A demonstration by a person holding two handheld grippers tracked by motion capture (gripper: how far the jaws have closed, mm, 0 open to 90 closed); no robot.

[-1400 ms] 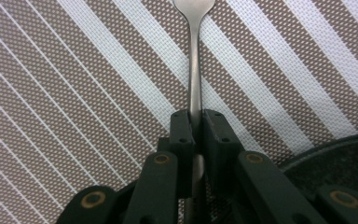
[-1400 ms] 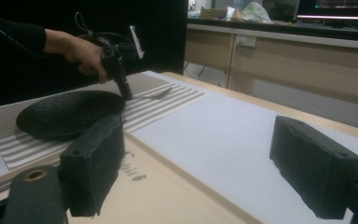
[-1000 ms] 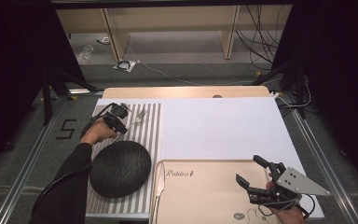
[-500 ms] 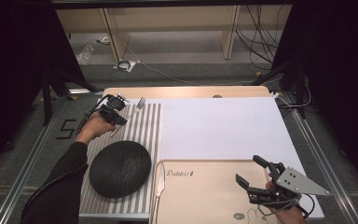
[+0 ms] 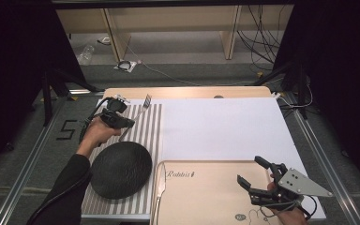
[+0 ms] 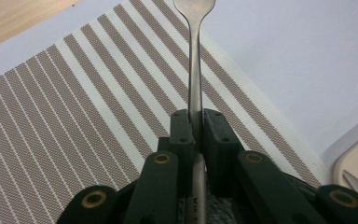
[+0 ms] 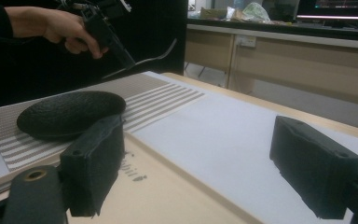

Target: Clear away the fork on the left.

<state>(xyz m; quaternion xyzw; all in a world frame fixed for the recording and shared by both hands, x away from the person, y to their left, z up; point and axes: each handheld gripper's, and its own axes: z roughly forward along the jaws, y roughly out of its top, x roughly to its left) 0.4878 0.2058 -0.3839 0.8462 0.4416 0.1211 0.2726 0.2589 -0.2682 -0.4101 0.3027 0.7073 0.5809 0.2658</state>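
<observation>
Fork (image 5: pixel 143 106) now higher in left tool (image 5: pixel 124 123)

Wooden table (image 5: pixel 187 92), white sheet (image 5: pixel 225 126) over it, striped placemat (image 5: pixel 145 136) left, wooden board (image 5: pixel 206 192) front.

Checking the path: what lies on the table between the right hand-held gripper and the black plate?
In the high view, a knife at the board's left edge lies between right hand-held gripper and black plate.

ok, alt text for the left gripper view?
The left gripper has its two black jaws shut on the handle of a metal fork, which points away over a brown-and-white striped placemat. A white table cover lies beyond.
</observation>
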